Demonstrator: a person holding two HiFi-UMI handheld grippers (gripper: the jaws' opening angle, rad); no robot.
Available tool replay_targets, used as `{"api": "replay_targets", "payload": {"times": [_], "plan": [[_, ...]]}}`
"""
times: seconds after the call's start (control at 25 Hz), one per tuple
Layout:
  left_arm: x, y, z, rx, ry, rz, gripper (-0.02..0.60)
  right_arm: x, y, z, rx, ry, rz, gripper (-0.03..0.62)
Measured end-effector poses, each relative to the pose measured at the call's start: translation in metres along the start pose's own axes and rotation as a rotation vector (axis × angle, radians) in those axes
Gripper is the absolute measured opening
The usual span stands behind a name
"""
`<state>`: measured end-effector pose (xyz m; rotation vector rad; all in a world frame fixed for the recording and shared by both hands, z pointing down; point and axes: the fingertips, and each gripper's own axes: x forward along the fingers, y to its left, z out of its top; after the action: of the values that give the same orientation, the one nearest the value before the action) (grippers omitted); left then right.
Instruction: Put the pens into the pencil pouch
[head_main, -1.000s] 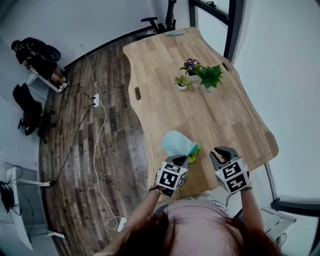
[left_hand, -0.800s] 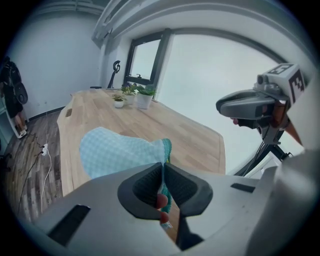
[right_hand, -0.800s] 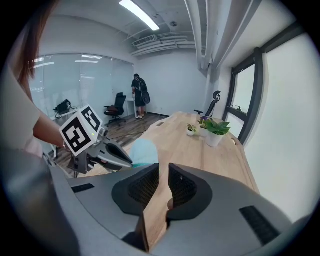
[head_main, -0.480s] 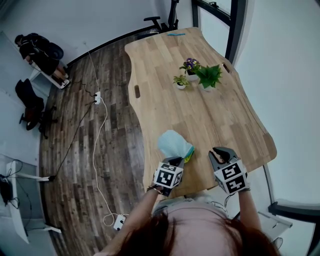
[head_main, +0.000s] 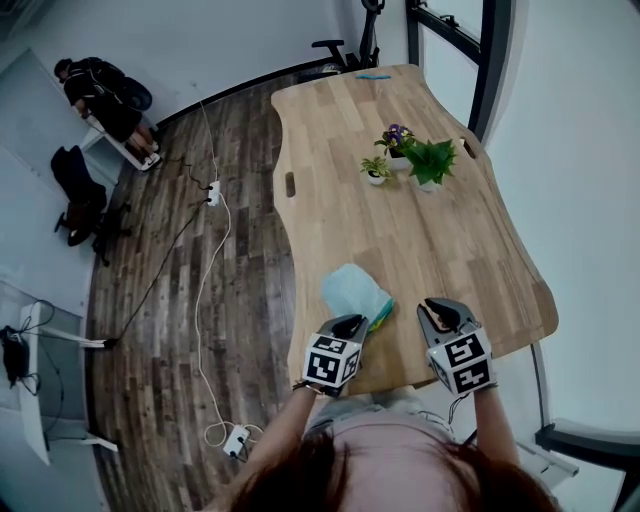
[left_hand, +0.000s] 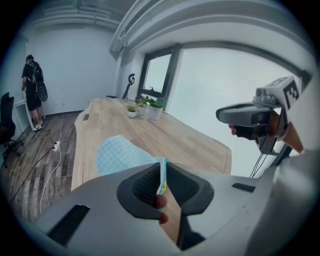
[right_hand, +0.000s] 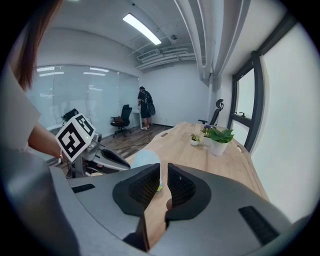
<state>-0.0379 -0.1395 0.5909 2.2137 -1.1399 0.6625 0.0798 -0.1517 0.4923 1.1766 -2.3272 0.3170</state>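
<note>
While the light-blue fabric pencil pouch (head_main: 352, 292) lies near the pale wooden table's (head_main: 440, 240) front edge, the left gripper (head_main: 350, 323) at its near end has just been opening | left gripper view alone shows the pouch edge in that gap, unpinched | right gripper (head_main: 445, 310) beside, slit-parted, empty | green-yellow pen tips (head_main: 381, 318) at pouch mouth, uncountable | one pouch, two grippers, three potted plants (head_main: 425, 160)

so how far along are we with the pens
Done: no loose pens lie near the pouch; green and yellow ends poke from its mouth. In hand: nothing gripped; the left gripper has just been opening, pouch edge between its jaws; the right gripper is empty. Left: push those ends in, perhaps close it.
</note>
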Motion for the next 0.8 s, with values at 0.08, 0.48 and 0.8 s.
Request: {"api": "replay_targets", "payload": {"times": [0.08,0.48,0.8], "plan": [[-0.012,-0.001,0.012,0.0,-0.058,0.009,0.035,0.0,0.001,0.007,0.02,-0.038,-0.002,0.034],[-0.085,0.002,0.056,0.02,-0.287,0.066,0.008,-0.01,0.027,0.026,0.116,-0.145,-0.012,0.005],[-0.148,-0.009,0.071,0.024,-0.407,0.073,0.003,-0.037,0.054,0.045,0.147,-0.232,-0.061,0.0]]}}
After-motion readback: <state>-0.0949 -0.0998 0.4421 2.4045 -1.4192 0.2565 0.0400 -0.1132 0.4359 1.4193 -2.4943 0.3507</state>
